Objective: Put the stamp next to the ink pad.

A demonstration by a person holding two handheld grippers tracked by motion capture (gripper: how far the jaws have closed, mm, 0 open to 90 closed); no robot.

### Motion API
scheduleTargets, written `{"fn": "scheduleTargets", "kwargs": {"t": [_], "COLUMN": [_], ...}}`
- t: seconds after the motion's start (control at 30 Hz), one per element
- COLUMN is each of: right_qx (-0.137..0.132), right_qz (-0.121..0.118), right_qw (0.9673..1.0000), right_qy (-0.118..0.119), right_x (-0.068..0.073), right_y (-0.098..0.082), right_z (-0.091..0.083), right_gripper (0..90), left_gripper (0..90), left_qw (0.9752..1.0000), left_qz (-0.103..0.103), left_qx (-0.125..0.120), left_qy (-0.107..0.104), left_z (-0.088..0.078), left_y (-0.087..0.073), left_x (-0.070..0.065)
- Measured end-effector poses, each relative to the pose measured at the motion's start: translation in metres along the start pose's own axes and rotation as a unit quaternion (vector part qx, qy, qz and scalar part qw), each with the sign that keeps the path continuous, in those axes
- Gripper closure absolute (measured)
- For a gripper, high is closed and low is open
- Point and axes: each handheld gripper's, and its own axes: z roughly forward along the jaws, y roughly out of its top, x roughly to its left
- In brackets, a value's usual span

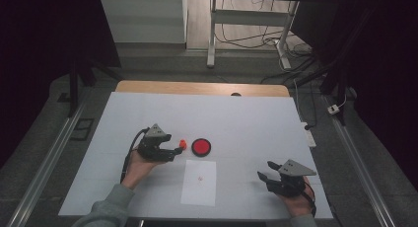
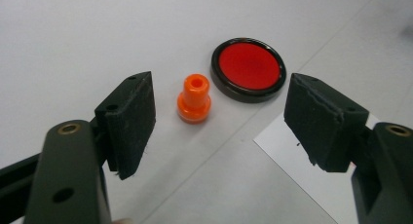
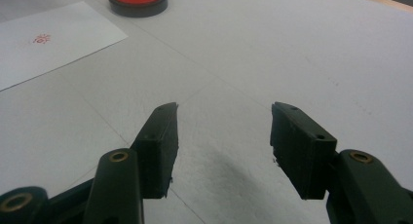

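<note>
Left tongs (image 1: 176,150) stand open over the white counter (image 1: 256,123), jaws spread wide with nothing pressed between the pads. No earlier picture to compare. In the left gripper view the orange stamp (image 2: 194,99) stands upright on the counter ahead of and between the two black jaws, clear of both pads, hollow top facing up. In the high view the same stamp (image 1: 183,144) sits just off the tips of the left tongs.

Just to the right of the stamp lies the red ink pad (image 1: 201,147), a round red disc in a black rim, close beside the stamp but apart from it; it also shows in the left gripper view (image 2: 248,68).

Below the ink pad, nearer the person, lies a white sheet of paper (image 1: 198,182), flat on the counter, bearing one small red stamped mark (image 3: 42,39) near its middle.

Right tongs (image 1: 263,171) at the far right, held low in the person's hand, well apart from the paper. Jaws open, nothing between them; bare counter ahead.
</note>
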Motion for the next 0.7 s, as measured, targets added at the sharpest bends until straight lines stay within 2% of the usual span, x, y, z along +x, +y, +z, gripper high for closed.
{"fn": "scheduleTargets", "kwargs": {"t": [0.17,0.27,0.47,0.7], "right_qx": [0.002,0.001,0.002,0.004], "right_qz": [-0.001,-0.003,-0.006,-0.012], "right_qw": [1.0000,0.9999,0.9999,0.9998], "right_qy": [0.006,0.010,0.015,0.018], "right_x": [-0.001,-0.001,-0.003,-0.005], "right_y": [0.001,0.000,0.000,-0.002], "right_z": [0.001,0.002,0.004,0.003], "right_gripper": [42.8,42.7,42.8,42.7], "left_gripper": [27.7,28.2,28.8,28.9], "left_qw": [1.0000,0.9999,0.9997,0.9994], "left_qz": [0.002,0.012,-0.003,-0.024], "left_qx": [-0.006,-0.003,-0.020,-0.023], "left_qy": [0.005,0.000,-0.010,0.001], "left_z": [-0.012,-0.022,-0.043,-0.066], "left_y": [-0.008,-0.018,-0.037,-0.067], "left_x": [-0.005,-0.008,-0.012,-0.014]}}
